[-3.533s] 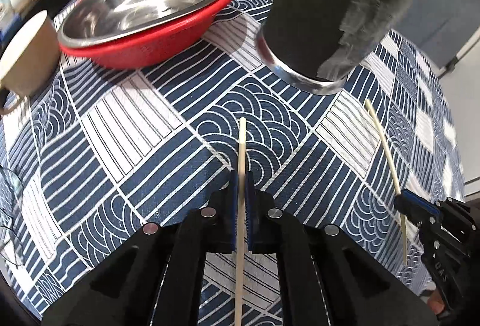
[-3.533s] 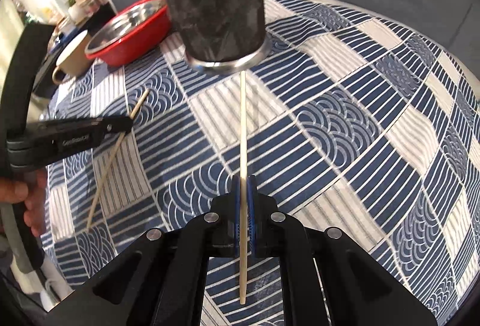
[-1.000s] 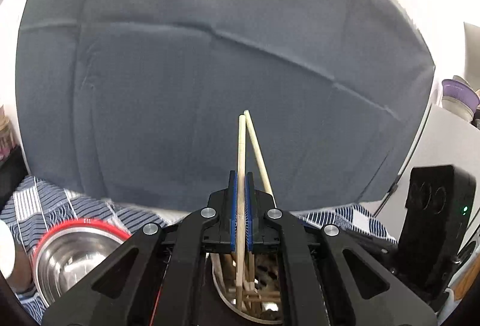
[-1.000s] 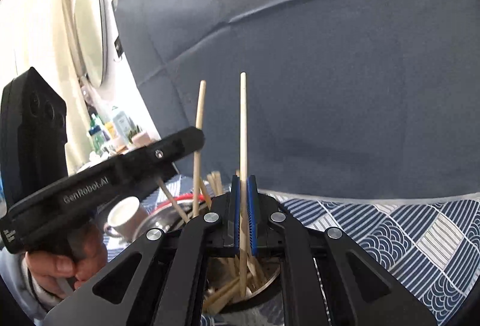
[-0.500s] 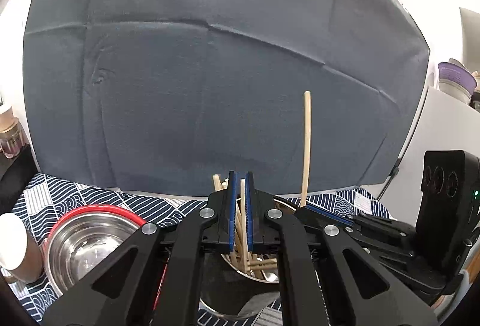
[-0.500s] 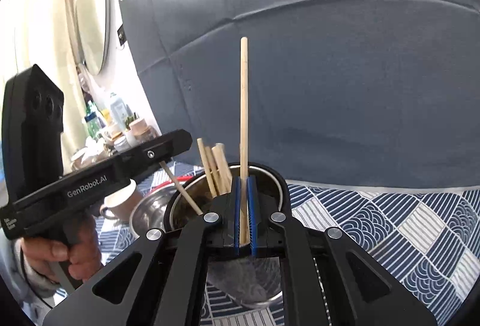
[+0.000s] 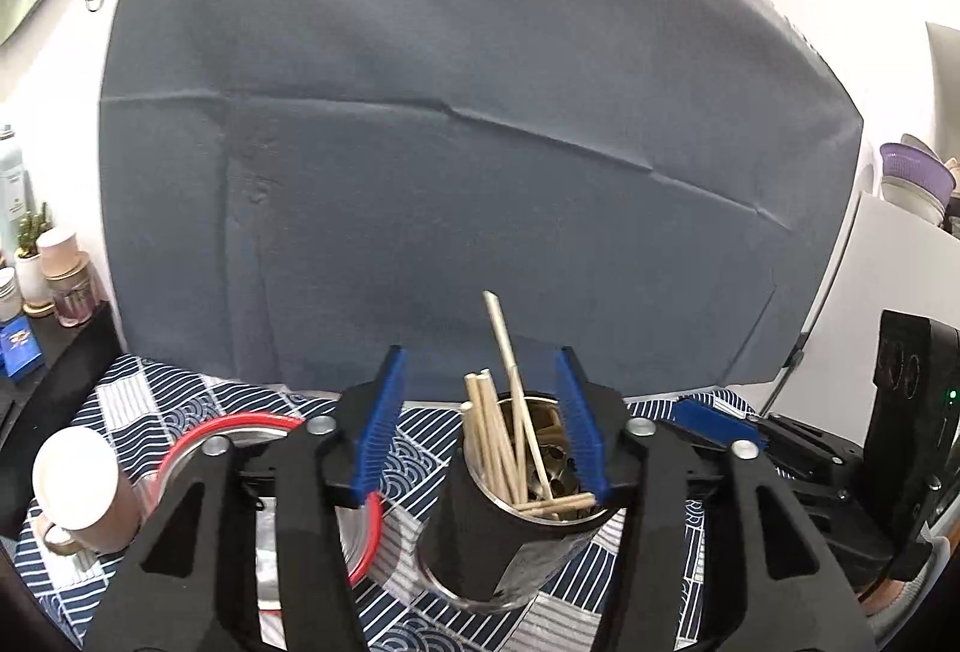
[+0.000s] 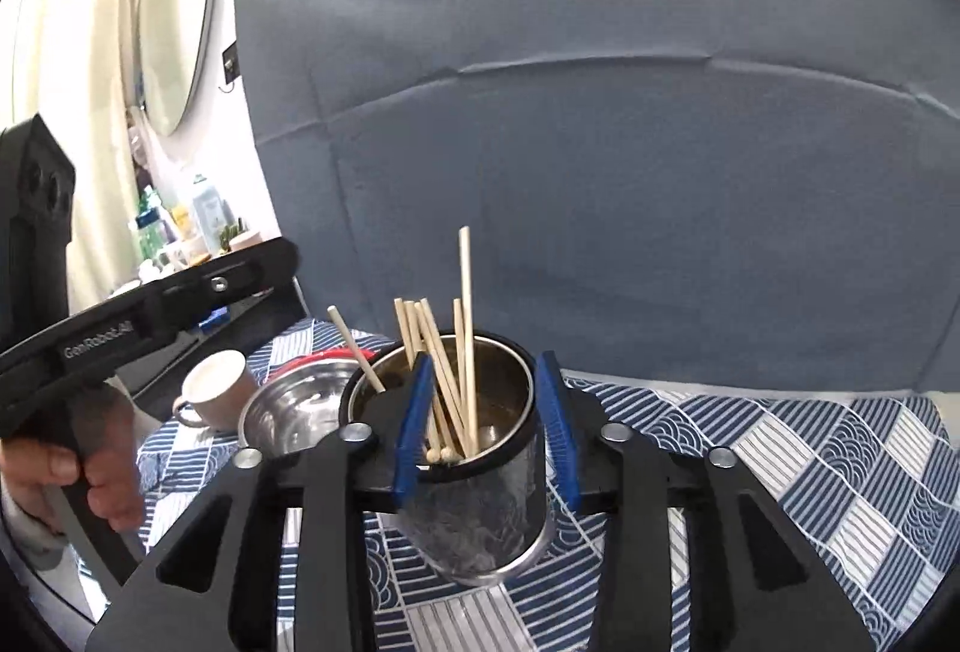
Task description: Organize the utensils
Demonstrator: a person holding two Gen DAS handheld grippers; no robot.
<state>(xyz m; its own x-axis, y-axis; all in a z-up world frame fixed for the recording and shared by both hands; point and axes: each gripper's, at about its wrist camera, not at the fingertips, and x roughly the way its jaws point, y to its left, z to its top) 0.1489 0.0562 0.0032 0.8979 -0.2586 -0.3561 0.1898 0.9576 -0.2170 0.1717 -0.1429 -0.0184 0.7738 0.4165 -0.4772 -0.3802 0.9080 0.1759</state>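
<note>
A dark metal holder cup (image 7: 480,544) stands on the blue patterned tablecloth (image 8: 840,448) with several wooden chopsticks (image 7: 498,448) leaning inside it. My left gripper (image 7: 480,424) is open and empty, its blue pads either side of the cup's rim from above. My right gripper (image 8: 486,424) is also open and empty over the same cup (image 8: 480,502), chopsticks (image 8: 456,364) standing between its pads. The left gripper's black body (image 8: 150,328) shows at the left of the right wrist view; the right gripper's body (image 7: 840,460) shows at the right of the left wrist view.
A steel bowl in a red basket (image 7: 264,484) sits left of the cup, also in the right wrist view (image 8: 294,406). A beige mug (image 7: 78,484) stands further left. A grey backdrop (image 7: 480,142) hangs behind the table.
Both grippers have opened and let go of their chopsticks, which now stand in the cup. Both have pulled back a little from the cup.
</note>
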